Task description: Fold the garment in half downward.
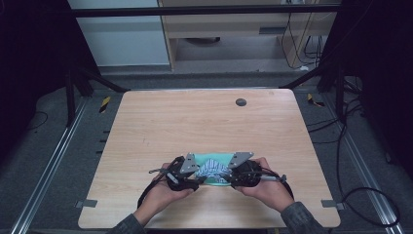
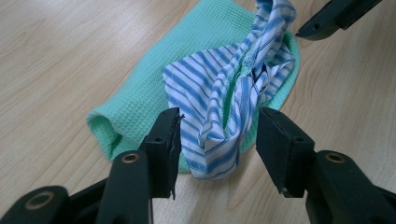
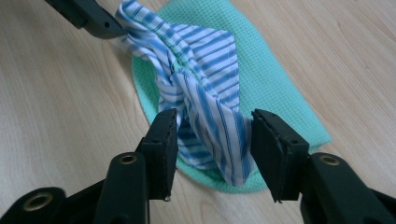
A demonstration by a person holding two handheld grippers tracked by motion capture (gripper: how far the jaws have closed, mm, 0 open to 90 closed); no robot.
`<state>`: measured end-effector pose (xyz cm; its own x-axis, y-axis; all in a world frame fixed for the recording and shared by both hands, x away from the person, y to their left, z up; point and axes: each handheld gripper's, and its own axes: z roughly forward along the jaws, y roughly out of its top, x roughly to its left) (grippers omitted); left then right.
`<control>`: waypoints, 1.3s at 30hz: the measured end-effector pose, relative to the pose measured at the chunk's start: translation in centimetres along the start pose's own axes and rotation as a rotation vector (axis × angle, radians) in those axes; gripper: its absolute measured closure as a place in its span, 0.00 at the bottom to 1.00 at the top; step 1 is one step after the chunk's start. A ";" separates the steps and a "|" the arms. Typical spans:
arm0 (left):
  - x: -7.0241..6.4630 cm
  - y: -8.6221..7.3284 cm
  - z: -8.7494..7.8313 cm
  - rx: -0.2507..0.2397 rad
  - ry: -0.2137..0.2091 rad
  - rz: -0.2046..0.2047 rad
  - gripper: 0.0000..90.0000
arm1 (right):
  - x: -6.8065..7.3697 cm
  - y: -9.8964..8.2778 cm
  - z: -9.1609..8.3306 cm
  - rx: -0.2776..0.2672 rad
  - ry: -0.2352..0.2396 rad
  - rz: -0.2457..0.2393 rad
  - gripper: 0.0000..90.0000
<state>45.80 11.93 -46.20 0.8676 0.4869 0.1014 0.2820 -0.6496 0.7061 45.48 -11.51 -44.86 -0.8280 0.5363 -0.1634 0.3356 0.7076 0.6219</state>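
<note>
striped cloth (image 2: 219,107) bunched on green towel (image 2: 154,88), near table (image 1: 195,122) edge | left gripper (image 2: 217,135) released, cloth end between jaws | right gripper (image 3: 212,137) released, other end between jaws

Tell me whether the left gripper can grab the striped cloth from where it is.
Probably yes: the left gripper stands open with an end of the striped cloth already between its jaws, nothing blocking.

Striped cloth (image 3: 205,88) between parted right claw (image 3: 214,147) jaws, seemingly unpinched, atop green towel (image 3: 275,88).
</note>
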 end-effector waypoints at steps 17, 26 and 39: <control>-0.7 -0.7 0.1 0.020 -0.041 0.038 0.88 | 1.2 -0.9 0.2 0.016 0.042 -0.009 0.80; -1.4 -1.3 0.4 0.044 -0.066 0.057 0.95 | 1.7 -2.2 0.4 0.014 0.067 -0.017 0.95; -2.1 -2.2 0.7 0.076 -0.104 0.066 0.96 | 2.6 -2.5 0.7 0.063 0.082 -0.081 0.96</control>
<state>43.68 11.90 -48.44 0.9217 0.3816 0.0698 0.2502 -0.7222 0.6448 42.83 -11.55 -47.40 -0.8865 0.4388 -0.1467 0.2916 0.7761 0.5592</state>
